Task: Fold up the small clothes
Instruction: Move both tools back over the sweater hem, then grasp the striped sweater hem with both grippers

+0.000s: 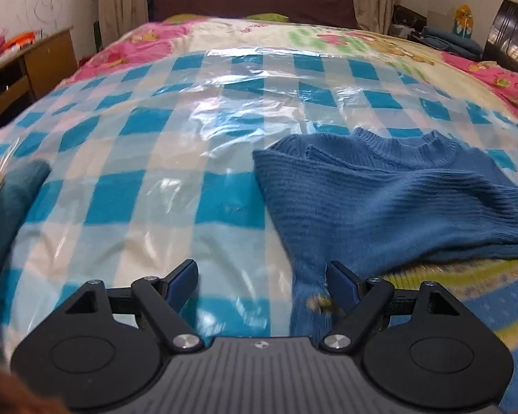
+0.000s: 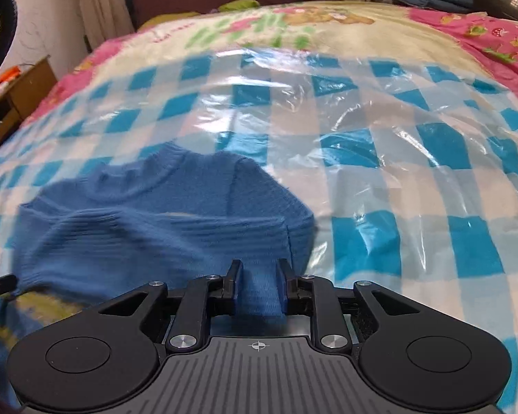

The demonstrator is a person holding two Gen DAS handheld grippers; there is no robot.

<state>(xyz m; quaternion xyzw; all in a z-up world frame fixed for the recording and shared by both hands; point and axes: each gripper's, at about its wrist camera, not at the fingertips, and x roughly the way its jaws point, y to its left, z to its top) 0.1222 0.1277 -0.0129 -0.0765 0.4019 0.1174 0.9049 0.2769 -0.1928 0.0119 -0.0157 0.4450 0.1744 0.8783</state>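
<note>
We find the work surface to be a bed covered with a glossy checked plastic sheet. In the left wrist view the sheet lies bare from 9 to 12 o'clock of the sweater; a desk stands beyond the bed edge at 10 o'clock. In the right wrist view the sheet is bare from 12 to 3 o'clock, as far as the floral quilt.

The sweater is blue ribbed knit with a round ribbed collar, bunched into loose folds rather than flat. Its collar points toward the headboard.

The left claw is spread wide with nothing pressed between its pads. A strip of the sweater hangs just inside its right finger, at 3 o'clock of the claw centre; whether it touches, we cannot tell. The main body lies at 1 to 2 o'clock.

The right claw is narrowed on a fold of the sweater; the knit fills the gap between both pads. The rest of the garment spreads from 9 to 12 o'clock of this claw.
</note>
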